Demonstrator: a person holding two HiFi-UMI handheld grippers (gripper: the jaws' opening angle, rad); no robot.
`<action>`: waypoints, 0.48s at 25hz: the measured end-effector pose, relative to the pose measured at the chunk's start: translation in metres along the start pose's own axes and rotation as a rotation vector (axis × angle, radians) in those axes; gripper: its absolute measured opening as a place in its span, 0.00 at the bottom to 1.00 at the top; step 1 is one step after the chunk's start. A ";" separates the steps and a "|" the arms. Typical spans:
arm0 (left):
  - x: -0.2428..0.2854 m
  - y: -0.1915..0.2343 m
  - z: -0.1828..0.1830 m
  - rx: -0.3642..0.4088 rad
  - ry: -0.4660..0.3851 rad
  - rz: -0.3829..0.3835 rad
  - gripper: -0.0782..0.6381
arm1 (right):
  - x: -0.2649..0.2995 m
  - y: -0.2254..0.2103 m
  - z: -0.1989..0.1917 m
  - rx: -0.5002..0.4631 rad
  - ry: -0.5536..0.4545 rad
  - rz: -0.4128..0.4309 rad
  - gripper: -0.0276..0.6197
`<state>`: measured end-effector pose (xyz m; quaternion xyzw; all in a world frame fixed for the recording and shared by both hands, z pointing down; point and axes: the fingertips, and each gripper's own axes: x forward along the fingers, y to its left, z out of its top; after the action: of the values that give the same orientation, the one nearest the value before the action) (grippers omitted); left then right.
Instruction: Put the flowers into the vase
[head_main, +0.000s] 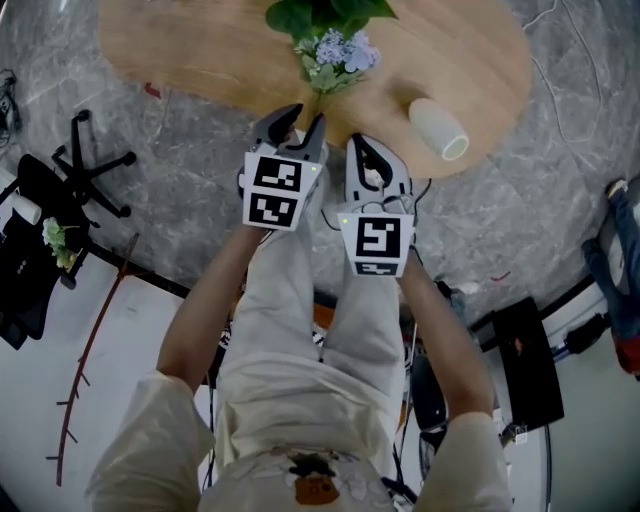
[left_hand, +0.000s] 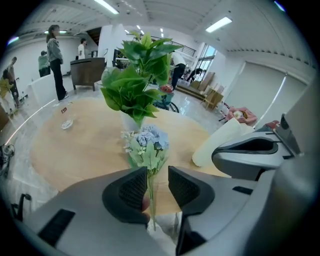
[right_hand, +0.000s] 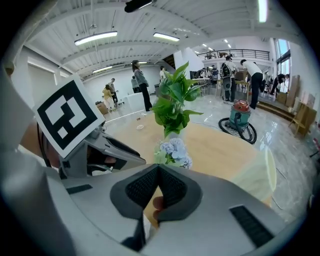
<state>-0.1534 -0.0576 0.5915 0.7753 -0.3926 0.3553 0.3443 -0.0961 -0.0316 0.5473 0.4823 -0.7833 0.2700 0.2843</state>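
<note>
My left gripper (left_hand: 158, 176) gapes, the pale-blue flower bunch (left_hand: 148, 144) with its stem loose between the jaws. My right gripper (right_hand: 159, 175) is closed, empty.

The table top (head_main: 200, 50) was noted as light wood with a faint grain and a matt finish, and the floor (head_main: 560, 200) around it as grey veined stone, polished to a sheen. The vase (head_main: 438, 128) was recorded as cream, smooth and matt, and the flowers (left_hand: 148, 142) as dull pale-blue petals over matt green leaves. The shells of the left gripper (left_hand: 159, 187) and the right gripper (right_hand: 159, 175) were seen as smooth grey matt plastic, with black, finely ribbed pads (left_hand: 132, 189); the trousers (head_main: 300, 330) were plain beige cloth.
</note>
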 end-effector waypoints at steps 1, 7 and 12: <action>0.004 0.001 -0.003 0.004 0.010 0.001 0.27 | 0.002 0.000 -0.002 -0.005 0.003 -0.002 0.05; 0.028 0.006 -0.022 -0.007 0.068 0.004 0.27 | 0.015 0.003 -0.019 -0.074 0.028 0.001 0.05; 0.040 0.008 -0.026 -0.054 0.084 -0.011 0.27 | 0.019 0.002 -0.027 -0.054 0.054 0.025 0.05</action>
<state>-0.1498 -0.0549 0.6399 0.7524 -0.3831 0.3749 0.3829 -0.0998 -0.0241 0.5792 0.4574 -0.7883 0.2652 0.3147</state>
